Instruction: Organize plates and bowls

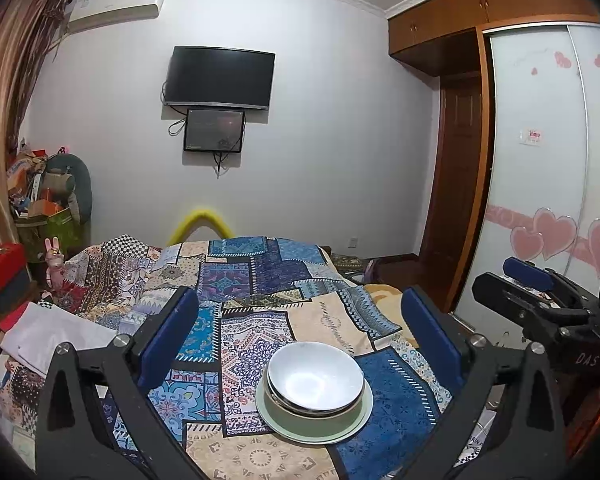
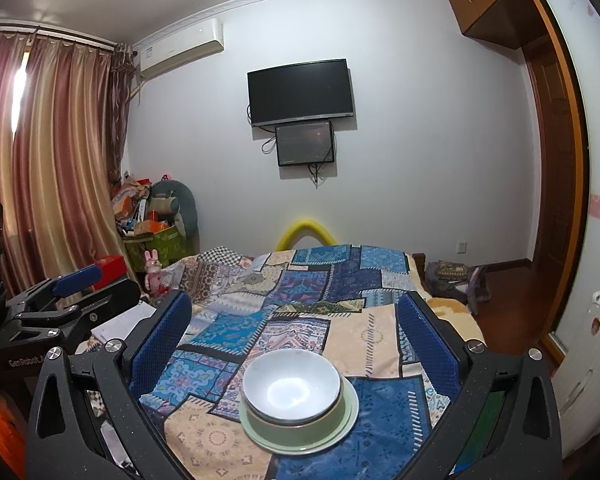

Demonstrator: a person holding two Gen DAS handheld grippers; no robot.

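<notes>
Both tongs stand with jaws fully apart and nothing between the pads. The left gripper [image 1: 300,332] and the right gripper [image 2: 296,336] each frame the same stack, which sits ahead of and below their fingertips, touching neither.

The stack rests on a patchwork bedspread [image 1: 252,280]: a white bowl [image 1: 315,376] nested in a green bowl [image 2: 300,420], on a pale green plate [image 1: 276,424]. A dark band shows between the two bowls; whether it is a further bowl's rim cannot be told. The plate's centre is hidden under the bowls.

Lower parts of both tongs are cut off by the frame edges. From the left view the right tool appears at the right edge, lettered "DAS"; from the right view the left tool's body reads "GenRobot.A", the rest cut off. A red-and-white label on the wardrobe door [image 1: 532,136] is too small to read. The wall television [image 1: 220,78] is dark.
</notes>
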